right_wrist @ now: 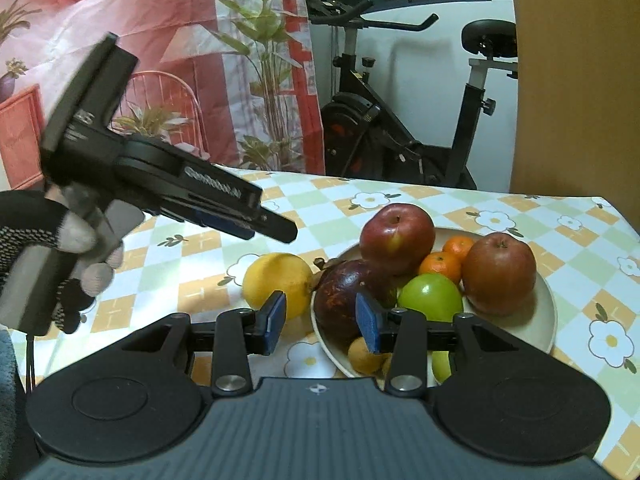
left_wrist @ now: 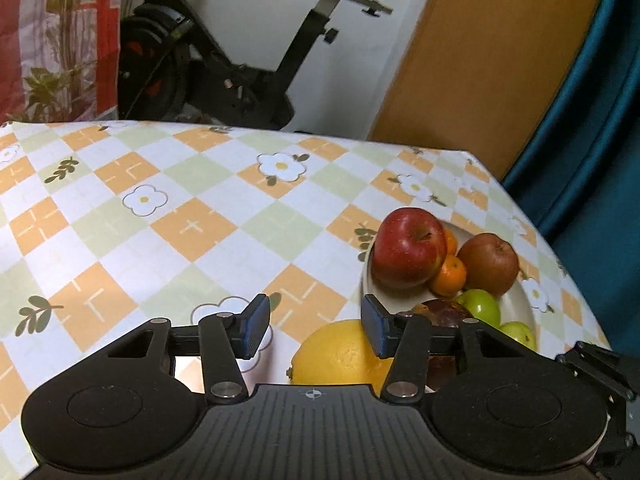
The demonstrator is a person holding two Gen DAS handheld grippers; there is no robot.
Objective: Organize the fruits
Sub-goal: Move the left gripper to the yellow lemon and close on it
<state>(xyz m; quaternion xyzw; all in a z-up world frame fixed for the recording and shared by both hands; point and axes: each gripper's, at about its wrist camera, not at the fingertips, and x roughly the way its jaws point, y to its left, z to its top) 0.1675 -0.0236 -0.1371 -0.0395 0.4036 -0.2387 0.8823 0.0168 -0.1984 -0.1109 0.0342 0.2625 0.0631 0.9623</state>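
Observation:
A cream plate (right_wrist: pixel 536 328) holds two red apples (right_wrist: pixel 396 238) (right_wrist: pixel 499 274), small oranges (right_wrist: pixel 440 266), a green apple (right_wrist: pixel 430 296), a dark purple fruit (right_wrist: pixel 348 300) and small yellow fruits (right_wrist: pixel 362 356). A yellow lemon-like fruit (right_wrist: pixel 278 282) lies on the tablecloth just left of the plate; it also shows in the left wrist view (left_wrist: pixel 340 354). My left gripper (left_wrist: pixel 316 328) is open, above the yellow fruit. My right gripper (right_wrist: pixel 320 326) is open and empty, over the plate's near-left rim. The plate shows in the left wrist view (left_wrist: pixel 520 300) too.
The table has a checked flower tablecloth (left_wrist: pixel 180 220); its far edge and right corner are close to the plate. An exercise bike (right_wrist: pixel 400 140) stands behind the table. A gloved hand (right_wrist: pixel 60 248) holds the left gripper's body at the left.

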